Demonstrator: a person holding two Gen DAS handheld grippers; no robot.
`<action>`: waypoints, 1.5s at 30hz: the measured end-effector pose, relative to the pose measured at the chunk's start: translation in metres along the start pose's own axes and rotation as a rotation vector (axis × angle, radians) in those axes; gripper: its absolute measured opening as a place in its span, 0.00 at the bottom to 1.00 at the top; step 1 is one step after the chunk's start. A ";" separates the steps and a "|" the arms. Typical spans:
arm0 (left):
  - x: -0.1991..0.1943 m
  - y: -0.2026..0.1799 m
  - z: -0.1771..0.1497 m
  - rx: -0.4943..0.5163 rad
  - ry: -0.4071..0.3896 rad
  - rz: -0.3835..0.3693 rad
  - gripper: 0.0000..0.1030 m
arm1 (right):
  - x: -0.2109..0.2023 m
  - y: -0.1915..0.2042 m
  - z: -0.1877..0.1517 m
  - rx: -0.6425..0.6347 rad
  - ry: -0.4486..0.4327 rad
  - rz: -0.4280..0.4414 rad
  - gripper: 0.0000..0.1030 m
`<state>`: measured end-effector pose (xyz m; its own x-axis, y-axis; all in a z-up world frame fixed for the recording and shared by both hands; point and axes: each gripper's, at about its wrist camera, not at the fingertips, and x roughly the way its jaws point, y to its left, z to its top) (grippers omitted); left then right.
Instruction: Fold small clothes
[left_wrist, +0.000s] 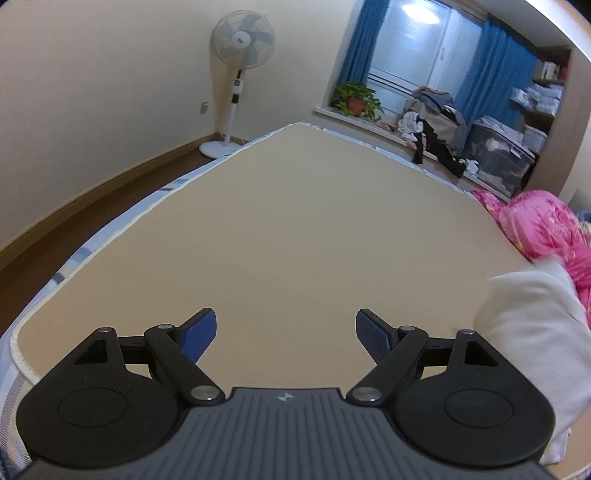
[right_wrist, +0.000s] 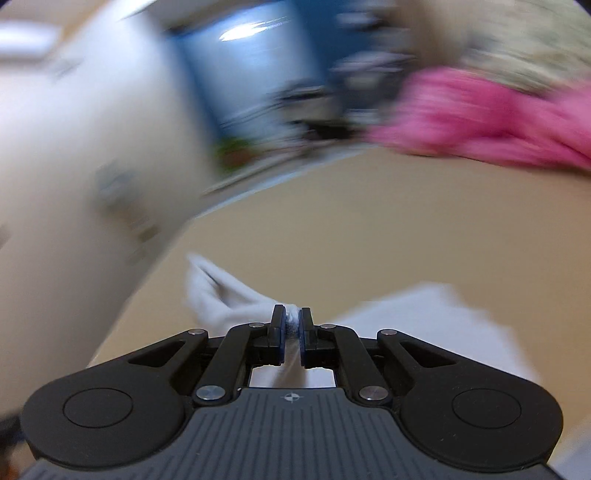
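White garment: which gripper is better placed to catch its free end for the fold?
Left, probably. The left gripper is open and empty above the tan mat, with the white garment hanging just to its right. The right gripper is already shut on it.

Left gripper (left_wrist: 285, 332) wide apart, right gripper (right_wrist: 291, 334) pinched together (view blurred, seemingly tilted).

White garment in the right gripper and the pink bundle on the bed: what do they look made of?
White garment: soft matte fabric, likely cotton knit; it bunches between the right gripper pads. Pink bundle: slightly shiny printed fabric, looks puffy, possibly padded; uncertain.
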<state>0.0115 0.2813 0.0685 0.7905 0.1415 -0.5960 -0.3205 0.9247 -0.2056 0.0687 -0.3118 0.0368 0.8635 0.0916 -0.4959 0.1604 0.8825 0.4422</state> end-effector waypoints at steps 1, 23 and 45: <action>0.002 -0.006 -0.001 0.015 0.002 -0.002 0.84 | 0.005 -0.030 -0.002 0.024 0.039 -0.087 0.06; 0.061 -0.335 -0.162 0.584 0.215 -0.499 0.16 | 0.124 -0.140 0.011 -0.126 0.538 -0.001 0.48; 0.240 -0.370 -0.128 0.050 0.558 -0.473 0.70 | 0.193 -0.161 0.035 0.122 0.461 0.057 0.72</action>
<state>0.2525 -0.0718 -0.0977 0.4503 -0.4660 -0.7616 0.0242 0.8591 -0.5113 0.2261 -0.4526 -0.1042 0.5748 0.3581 -0.7358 0.1977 0.8117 0.5496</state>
